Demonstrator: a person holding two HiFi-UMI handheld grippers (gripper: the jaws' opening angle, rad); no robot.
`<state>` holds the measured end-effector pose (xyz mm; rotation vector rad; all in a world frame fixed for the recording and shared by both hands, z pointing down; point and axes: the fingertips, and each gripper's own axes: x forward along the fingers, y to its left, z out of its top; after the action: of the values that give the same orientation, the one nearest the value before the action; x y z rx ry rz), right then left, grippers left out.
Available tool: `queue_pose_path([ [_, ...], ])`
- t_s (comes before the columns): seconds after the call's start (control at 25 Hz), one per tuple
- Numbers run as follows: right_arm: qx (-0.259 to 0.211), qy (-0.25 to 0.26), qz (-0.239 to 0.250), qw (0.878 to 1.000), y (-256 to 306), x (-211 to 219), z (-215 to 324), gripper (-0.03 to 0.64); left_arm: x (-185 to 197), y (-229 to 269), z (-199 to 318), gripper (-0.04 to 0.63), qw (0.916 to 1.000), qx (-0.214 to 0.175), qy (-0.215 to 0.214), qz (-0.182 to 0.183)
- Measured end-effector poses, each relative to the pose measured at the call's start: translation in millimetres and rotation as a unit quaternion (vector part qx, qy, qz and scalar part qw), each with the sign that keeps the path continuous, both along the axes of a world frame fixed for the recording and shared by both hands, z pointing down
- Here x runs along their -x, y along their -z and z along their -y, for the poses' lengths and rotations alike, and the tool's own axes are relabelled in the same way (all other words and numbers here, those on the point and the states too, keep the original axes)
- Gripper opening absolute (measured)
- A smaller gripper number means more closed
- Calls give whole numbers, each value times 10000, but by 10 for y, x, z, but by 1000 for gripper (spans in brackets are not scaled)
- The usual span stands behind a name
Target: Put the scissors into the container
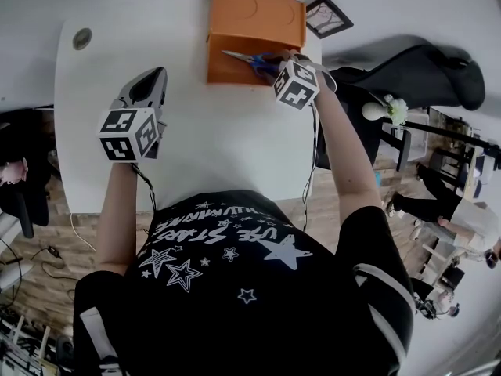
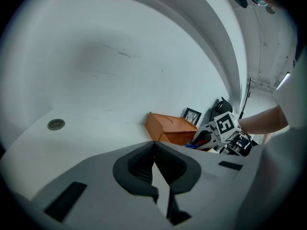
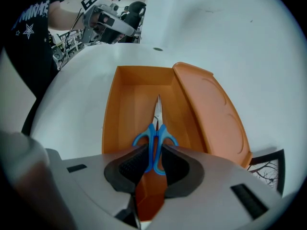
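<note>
**Scissors gripped above the open box**

Head view: the right gripper reached forward over the orange box at the far edge of the white table. It carried the scissors by their blue handles, and the blades pointed to the left across the box. The lid stood open on the far side. A small picture frame lay just beside the lid at its right. The left gripper hung over bare table, well apart from the box, on the person's left. A round disc sat in the tabletop at the far left corner.

Left gripper view: the two jaws met at their tips with nothing between them. Past them lay the white table, with the box, the frame and the right gripper at the right of the view.

Right gripper view: the jaws were clamped on the handle loops of the scissors. The closed blades ran straight ahead over the inside of the box, along its middle. Whether the tips touched the bottom could not be told. The lid leaned open at the right of the view, and the left gripper showed at the upper left.
</note>
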<state>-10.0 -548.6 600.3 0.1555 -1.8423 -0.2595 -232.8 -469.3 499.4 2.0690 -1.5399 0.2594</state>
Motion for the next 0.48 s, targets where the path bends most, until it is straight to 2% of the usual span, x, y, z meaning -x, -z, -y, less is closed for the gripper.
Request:
queue_pose_path([
  [0.28,2,-37,-148,9999,-48,-31,2,103,-40,-18,-20,18,10000,5,-18,-86],
  [0.48,30,-152,114,9998,34,-10,5,103,-51,-5,8,18,10000,-3,-42,-74],
])
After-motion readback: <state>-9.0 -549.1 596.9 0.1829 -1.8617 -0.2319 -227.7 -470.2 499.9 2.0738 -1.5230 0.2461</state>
